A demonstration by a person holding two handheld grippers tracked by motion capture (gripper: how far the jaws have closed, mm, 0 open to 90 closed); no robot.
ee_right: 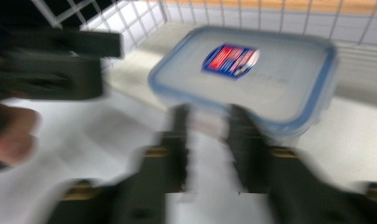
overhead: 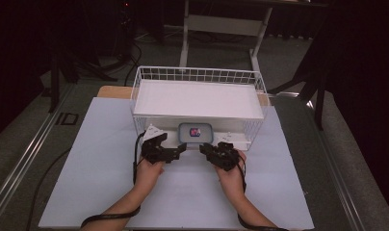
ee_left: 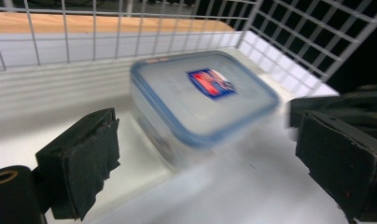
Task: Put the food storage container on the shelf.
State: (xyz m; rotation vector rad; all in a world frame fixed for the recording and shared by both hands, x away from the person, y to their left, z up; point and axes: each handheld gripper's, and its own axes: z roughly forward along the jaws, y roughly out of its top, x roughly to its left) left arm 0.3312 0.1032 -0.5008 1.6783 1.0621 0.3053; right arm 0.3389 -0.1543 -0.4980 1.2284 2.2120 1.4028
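A clear food container [overhead: 196, 132] with a blue-rimmed lid and a red-and-blue sticker lies on the lower level of a white wire basket [overhead: 197, 72], under its white shelf board. My left gripper [overhead: 180, 148] is open just left of the container's near edge. In the left gripper view the container [ee_left: 205, 98] is blurred, just ahead of the wide-apart pads [ee_left: 84, 158]. My right gripper [overhead: 204, 148] is at the container's near right corner. In the right gripper view the narrow jaws close on the near edge of the container [ee_right: 252, 74].
The basket stands at the back of a white sheet [overhead: 183, 192] that covers the table; its wire walls [ee_left: 294, 42] close in the sides and back. A metal frame [overhead: 221, 24] and cables stand on the floor beyond. The left gripper [ee_right: 46, 70] and a hand appear in the right gripper view.
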